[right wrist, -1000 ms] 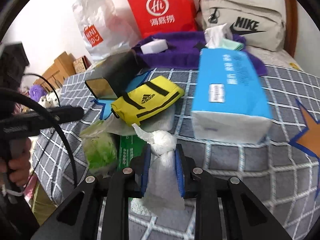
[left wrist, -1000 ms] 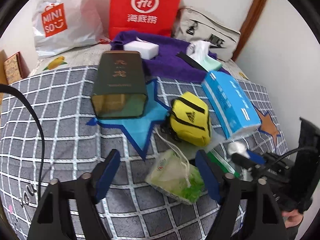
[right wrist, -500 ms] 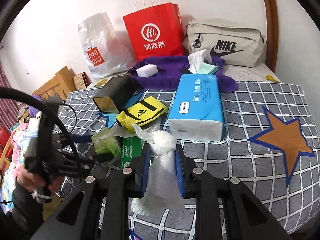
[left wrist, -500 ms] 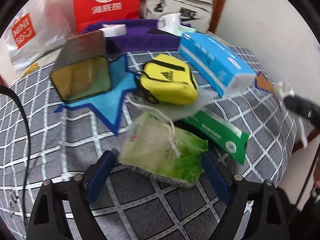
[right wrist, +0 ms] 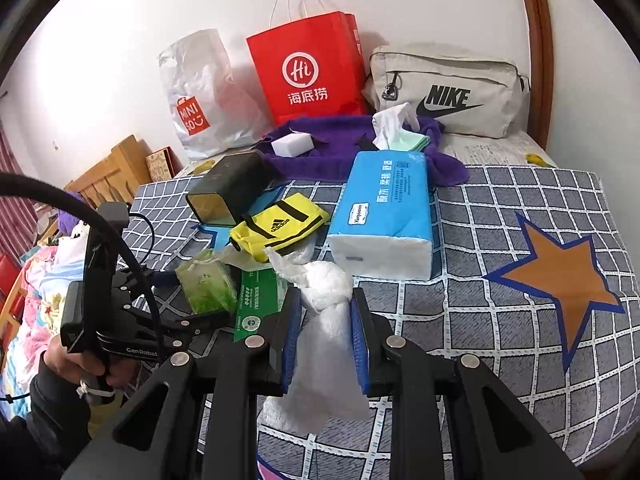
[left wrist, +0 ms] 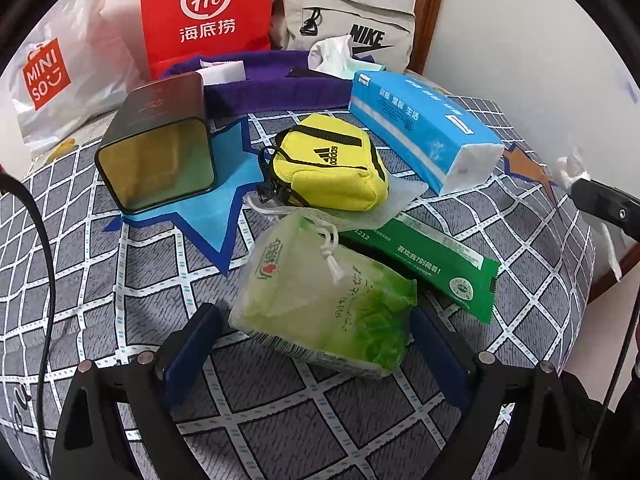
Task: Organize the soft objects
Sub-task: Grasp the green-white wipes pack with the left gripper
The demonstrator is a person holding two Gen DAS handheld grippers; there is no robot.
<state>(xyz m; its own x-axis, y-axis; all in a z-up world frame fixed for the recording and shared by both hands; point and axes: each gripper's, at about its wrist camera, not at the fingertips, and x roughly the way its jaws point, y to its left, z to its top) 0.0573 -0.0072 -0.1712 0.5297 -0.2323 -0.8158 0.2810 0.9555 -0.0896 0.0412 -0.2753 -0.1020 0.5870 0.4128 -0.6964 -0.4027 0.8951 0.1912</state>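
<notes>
Left gripper [left wrist: 316, 350] opening around green drawstring pouch [left wrist: 320, 300]; green packet [left wrist: 432, 260] beside. Right gripper [right wrist: 324, 332] clenched on white tissue [right wrist: 326, 320].

Pouch [left wrist: 332, 168] behind tissue packet [left wrist: 324, 300]

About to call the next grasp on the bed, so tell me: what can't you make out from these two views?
- Green flat packet: its far end is hidden under the yellow pouch and green mesh bag, in both views.
- White cloth: its lower end is hidden by the right gripper fingers, right wrist view.
- Tin: contents unreadable behind a reflective end, left wrist view.
</notes>
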